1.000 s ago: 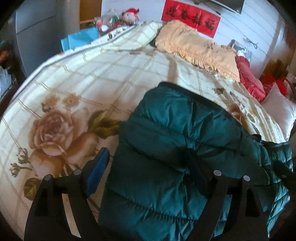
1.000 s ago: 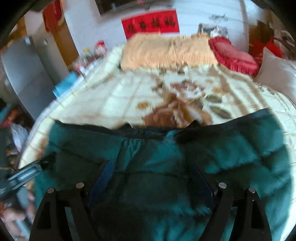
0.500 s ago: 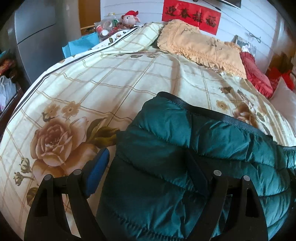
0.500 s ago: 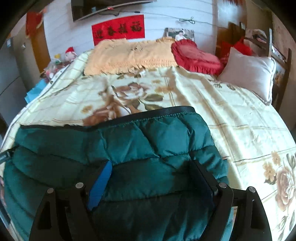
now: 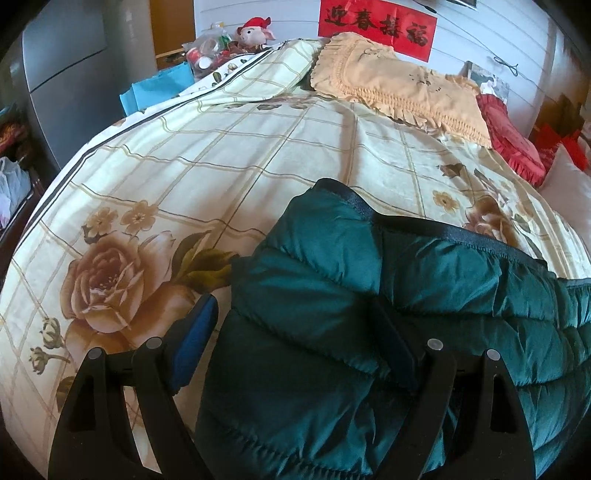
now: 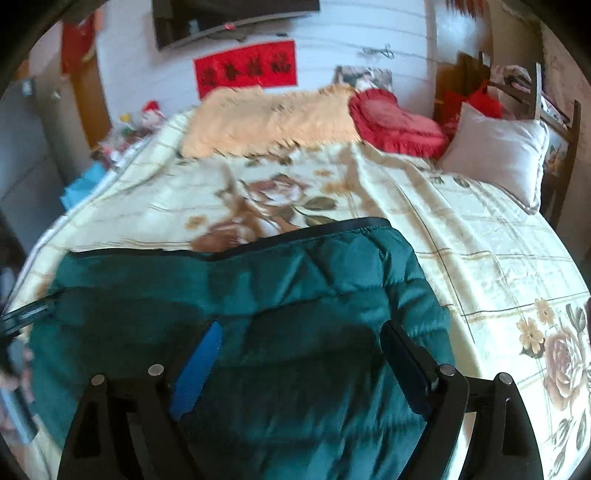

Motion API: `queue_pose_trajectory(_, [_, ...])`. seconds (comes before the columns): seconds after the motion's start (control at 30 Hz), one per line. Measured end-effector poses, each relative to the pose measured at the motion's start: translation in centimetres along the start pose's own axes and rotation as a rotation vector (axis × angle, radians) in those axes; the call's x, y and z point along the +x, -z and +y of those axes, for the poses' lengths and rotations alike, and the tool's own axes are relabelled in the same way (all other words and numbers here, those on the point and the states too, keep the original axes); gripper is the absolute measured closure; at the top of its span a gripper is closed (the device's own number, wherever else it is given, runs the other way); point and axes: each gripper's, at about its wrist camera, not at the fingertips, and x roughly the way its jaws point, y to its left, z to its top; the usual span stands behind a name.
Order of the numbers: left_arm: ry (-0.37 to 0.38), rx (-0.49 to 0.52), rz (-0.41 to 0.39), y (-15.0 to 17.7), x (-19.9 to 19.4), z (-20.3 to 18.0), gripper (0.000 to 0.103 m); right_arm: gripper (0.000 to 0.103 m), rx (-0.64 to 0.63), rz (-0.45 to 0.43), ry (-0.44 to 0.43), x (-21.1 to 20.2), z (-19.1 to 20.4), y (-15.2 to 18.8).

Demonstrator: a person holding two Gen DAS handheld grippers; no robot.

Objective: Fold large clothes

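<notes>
While both grippers gape: one green jacket [image 5: 369, 332], one bedspread [image 5: 221, 166].

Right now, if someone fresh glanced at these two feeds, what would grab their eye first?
The teal puffer jacket fills the near foreground of both views, lying on the bed with its dark-trimmed edge toward the pillows. Around it spreads the cream bedspread with big brown roses. At the far end, a red banner hangs on the wall above an orange pillow.
</notes>
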Motion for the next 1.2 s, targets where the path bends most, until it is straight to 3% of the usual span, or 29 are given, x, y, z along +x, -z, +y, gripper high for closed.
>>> queue_pose_trajectory(0.2, [-0.011, 0.004, -0.002, 0.6, -0.8, 0.1, 0.018, 0.017, -0.052, -0.017, -0.033, -3.2, 1.2, 2.3])
queue_pose_trajectory(0.37, [-0.010, 0.007, -0.019, 1.6, -2.2, 0.4, 0.018, 0.012, -0.051, 0.094, 0.010, 0.6, 1.3, 4.0])
queue_pose_trajectory(0.6, [0.037, 0.042, -0.083, 4.5, -5.8, 1.2, 0.018, 0.012, 0.002, 0.062, -0.040, -2.2, 0.7, 4.1])
queue_pose_trajectory(0.67, [0.048, 0.048, -0.099, 5.2, -6.6, 1.5, 0.018, 0.006, 0.012, 0.047, -0.056, -3.3, 0.4, 4.5])
queue_pose_trajectory(0.7, [0.055, 0.050, -0.098, 5.5, -7.0, 1.6, 0.018, 0.002, 0.019, 0.042, -0.064, -3.9, 0.1, 4.8])
queue_pose_trajectory(0.87, [0.110, 0.032, -0.089, 7.3, -8.6, 2.5, 0.018, 0.002, 0.054, 0.051, -0.074, -5.6, -1.0, 6.2])
queue_pose_trajectory(1.2, [0.140, 0.054, -0.072, 9.7, -9.8, 2.9, 0.018, 0.000, 0.119, 0.051, -0.069, -7.5, -3.9, 8.3])
